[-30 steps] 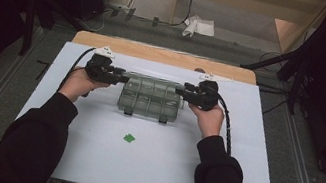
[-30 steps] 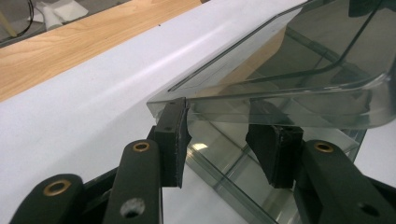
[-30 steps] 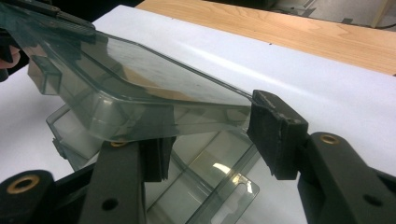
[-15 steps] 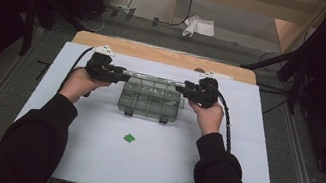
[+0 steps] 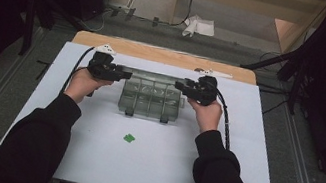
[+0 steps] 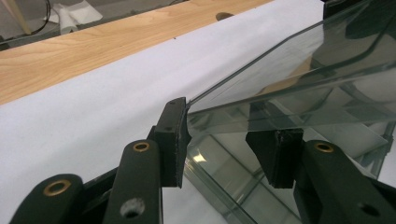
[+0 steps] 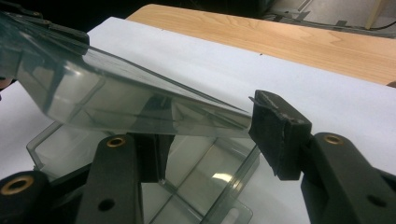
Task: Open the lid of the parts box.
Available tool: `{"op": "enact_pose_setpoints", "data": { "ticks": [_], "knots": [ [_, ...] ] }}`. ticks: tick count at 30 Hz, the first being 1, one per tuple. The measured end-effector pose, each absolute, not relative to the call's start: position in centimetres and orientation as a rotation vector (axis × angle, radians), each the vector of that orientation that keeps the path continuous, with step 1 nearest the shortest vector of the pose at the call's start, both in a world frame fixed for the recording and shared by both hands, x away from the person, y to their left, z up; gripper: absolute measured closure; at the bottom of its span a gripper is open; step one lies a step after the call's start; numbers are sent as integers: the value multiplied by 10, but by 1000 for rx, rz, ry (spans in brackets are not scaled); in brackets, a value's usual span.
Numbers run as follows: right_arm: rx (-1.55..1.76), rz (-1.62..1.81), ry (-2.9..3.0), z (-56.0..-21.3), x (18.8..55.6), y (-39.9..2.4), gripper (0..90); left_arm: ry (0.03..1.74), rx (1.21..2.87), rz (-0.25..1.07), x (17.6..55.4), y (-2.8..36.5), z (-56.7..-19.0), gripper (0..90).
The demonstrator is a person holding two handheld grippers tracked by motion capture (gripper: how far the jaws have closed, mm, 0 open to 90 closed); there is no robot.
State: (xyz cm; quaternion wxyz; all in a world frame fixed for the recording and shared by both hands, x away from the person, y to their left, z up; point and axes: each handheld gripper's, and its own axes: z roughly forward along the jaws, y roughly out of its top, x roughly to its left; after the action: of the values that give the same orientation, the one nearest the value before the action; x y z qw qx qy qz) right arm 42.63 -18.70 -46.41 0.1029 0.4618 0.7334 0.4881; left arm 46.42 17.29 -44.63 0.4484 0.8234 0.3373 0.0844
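A person is sitting at a table covered by a white sheet [image 5: 88,159], holding a gripper in each hand. A clear plastic box [image 5: 151,100] with inner compartments is lying in the far middle of the sheet, its long axis running left to right, and its two latches are facing the person. A small green scrap [image 5: 129,138] is lying well apart from the box, nearer the person.

The left gripper [image 5: 123,73] is pointing right at the box's left end, and the right gripper [image 5: 179,84] is pointing left at its right end. The box is sitting directly between them, so both hands are equally near.

In the left gripper view, the clear lid [image 6: 289,74] is standing partly raised and tilted above the box. The left gripper [image 6: 229,140] is about half spread, straddling the lid's end. One pad is touching the lid's corner edge, while the other is sitting under the lid, and contact there cannot be told.

In the right gripper view, the right gripper [image 7: 210,140] is likewise about half spread around the lid [image 7: 116,100]. Its jaws have just been opening a little, with the lid's end between them. One pad is meeting the lid's far corner; the other is lying beneath it. Neither gripper is plainly pinching; the lid seems to be resting on the pads.
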Motion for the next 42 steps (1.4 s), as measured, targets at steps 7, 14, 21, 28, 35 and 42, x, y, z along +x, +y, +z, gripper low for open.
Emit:
{"op": "enact_pose_setpoints", "data": {
  "ticks": [7,14,21,28,35,42],
  "knots": [
    [1380,1450,2157,-465,431,-187,497,849,2033,236,467,173,-446,568],
    [1387,1469,2144,-467,435,-188,498,857,2028,223,470,169,-443,568],
    [1385,1467,2138,-468,440,-188,508,893,2008,228,474,166,-446,568],
    [1402,1478,2125,-470,444,-189,523,929,1972,217,477,166,-448,568],
    [1408,1480,2119,-470,448,-190,541,965,1929,237,477,164,-450,568],
    [1437,1481,2110,-474,452,-189,557,981,1916,267,478,160,-454,568]
  ]
}}
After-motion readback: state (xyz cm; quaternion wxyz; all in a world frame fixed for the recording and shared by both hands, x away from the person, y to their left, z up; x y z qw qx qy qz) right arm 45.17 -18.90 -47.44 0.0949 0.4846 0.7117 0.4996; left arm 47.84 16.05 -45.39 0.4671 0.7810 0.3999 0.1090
